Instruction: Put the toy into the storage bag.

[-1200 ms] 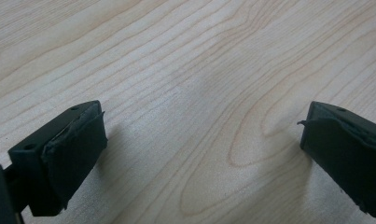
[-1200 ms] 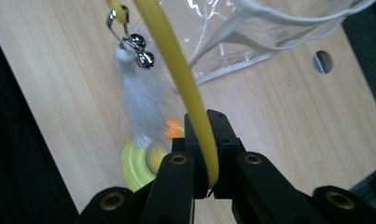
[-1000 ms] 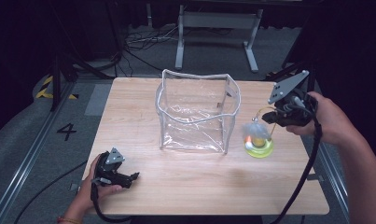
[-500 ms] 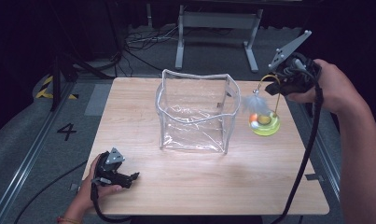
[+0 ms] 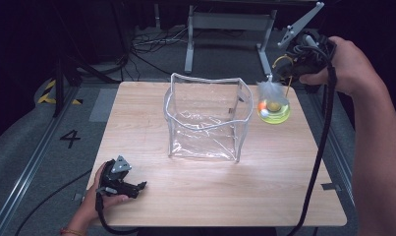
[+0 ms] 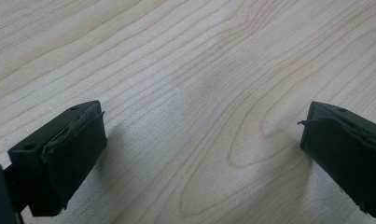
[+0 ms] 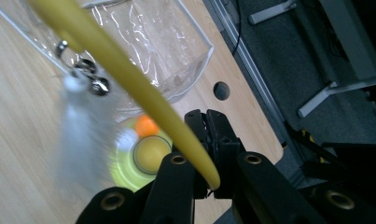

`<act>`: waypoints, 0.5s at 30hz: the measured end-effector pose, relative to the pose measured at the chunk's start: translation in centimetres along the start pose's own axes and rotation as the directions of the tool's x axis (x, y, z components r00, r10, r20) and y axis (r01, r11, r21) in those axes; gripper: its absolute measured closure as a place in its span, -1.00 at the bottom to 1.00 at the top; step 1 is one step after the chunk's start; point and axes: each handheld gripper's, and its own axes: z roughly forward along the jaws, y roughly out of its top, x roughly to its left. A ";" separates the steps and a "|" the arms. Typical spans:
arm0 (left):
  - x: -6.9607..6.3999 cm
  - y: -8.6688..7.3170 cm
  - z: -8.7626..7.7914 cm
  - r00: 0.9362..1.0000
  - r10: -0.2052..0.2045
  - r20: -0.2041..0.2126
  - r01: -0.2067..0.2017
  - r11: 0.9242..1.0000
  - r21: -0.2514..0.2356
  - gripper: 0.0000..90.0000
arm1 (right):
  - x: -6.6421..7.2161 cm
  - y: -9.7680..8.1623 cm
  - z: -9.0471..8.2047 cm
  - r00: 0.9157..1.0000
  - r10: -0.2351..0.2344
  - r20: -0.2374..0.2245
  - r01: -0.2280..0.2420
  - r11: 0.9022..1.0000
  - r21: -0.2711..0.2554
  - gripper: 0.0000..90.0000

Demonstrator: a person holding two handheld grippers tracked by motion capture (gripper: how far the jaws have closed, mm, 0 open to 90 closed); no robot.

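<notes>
We have the toy [image 5: 273, 107] hanging by its yellow loop [image 7: 129, 84] from our right gripper [image 7: 207, 186], whose jaws are pinched tight on that loop, up in the air just right of the clear bag [image 5: 205, 118]. It looks like a feathered toy with small balls, though blur hides detail. We should carry it slowly over the bag's open mouth, letting the swing settle before lowering. Our left gripper [image 5: 118, 181] rests wide open and empty on the table [image 5: 284, 187].

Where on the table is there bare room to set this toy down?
Bare wood lies between the clear plastic bag and the table's near edge, and right of the bag. The near-left corner is taken by the left gripper.
</notes>
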 end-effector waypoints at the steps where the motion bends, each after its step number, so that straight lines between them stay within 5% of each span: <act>1: 0.0 0.0 0.0 1.000 0.001 0.001 -0.001 1.000 0.002 -0.99 | -0.1 0.2 -0.1 1.000 -0.001 0.007 0.001 1.000 -0.003 0.96; 15: 0.0 0.0 0.0 1.000 0.000 0.000 0.000 1.000 0.002 -0.99 | -1.0 2.7 -1.8 1.000 -0.004 0.020 0.005 0.997 -0.077 0.96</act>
